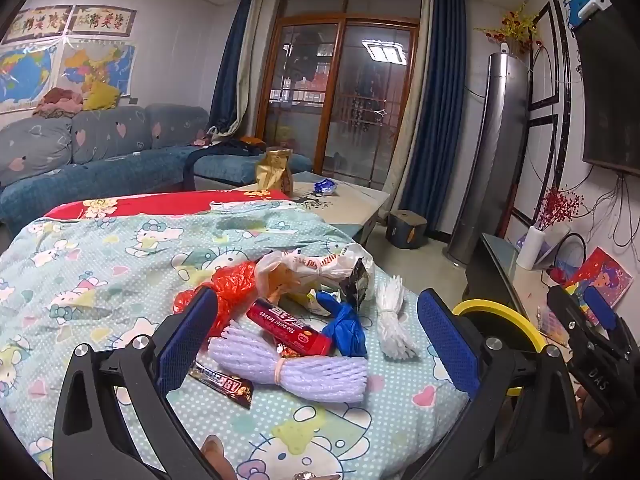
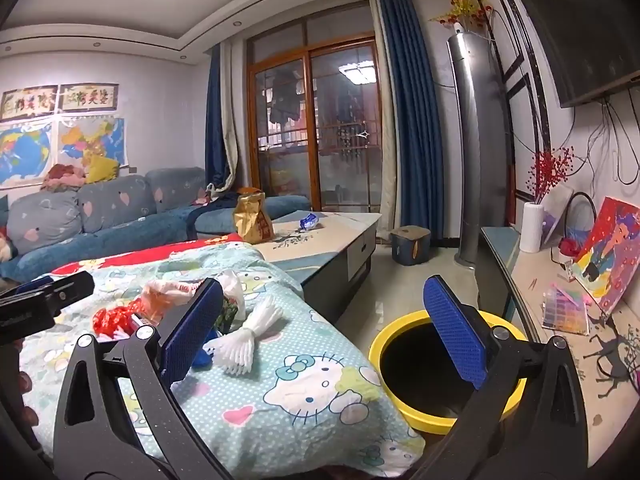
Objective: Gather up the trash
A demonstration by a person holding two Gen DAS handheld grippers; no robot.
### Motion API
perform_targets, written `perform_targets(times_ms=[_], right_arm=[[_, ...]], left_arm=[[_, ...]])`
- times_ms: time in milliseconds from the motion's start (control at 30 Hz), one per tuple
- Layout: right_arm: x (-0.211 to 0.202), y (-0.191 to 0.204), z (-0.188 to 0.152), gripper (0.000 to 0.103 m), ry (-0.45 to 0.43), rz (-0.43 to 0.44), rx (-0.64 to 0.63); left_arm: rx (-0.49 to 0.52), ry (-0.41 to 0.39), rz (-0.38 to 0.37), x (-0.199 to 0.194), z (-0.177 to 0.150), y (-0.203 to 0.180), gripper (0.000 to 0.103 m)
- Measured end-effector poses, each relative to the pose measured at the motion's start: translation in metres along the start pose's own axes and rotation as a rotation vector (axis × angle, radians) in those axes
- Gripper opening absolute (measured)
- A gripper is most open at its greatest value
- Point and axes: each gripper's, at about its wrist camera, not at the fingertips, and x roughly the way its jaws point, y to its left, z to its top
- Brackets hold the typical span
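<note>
Both hand-held grippers hold nothing, jaws spread wide: the left hand-held gripper [image 1: 316, 344] over the trash pile [image 1: 304, 308] on the cartoon-print blanket [image 1: 100, 272], the right hand-held gripper [image 2: 324, 324] above the blanket's edge, beside the yellow-rimmed bin [image 2: 400, 400].

Left hand-held gripper [image 1: 316, 332] jaws wide, empty; right hand-held gripper [image 2: 324, 320] jaws wide, empty.

Red tube [image 1: 290, 330] ("The color teases")

Two foam nets [image 1: 304, 374], one bin [image 2: 400, 404]
</note>
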Motion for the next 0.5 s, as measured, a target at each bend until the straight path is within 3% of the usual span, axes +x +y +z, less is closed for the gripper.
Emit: perform_targets(times_ms=[500], right_arm=[[-0.0027, 0.0024, 0.0019, 0.093, -0.01, 0.006, -0.023]], left_arm=[[-0.005, 0.007, -0.015, -0.0048, 0.0018, -0.0054, 0.097]])
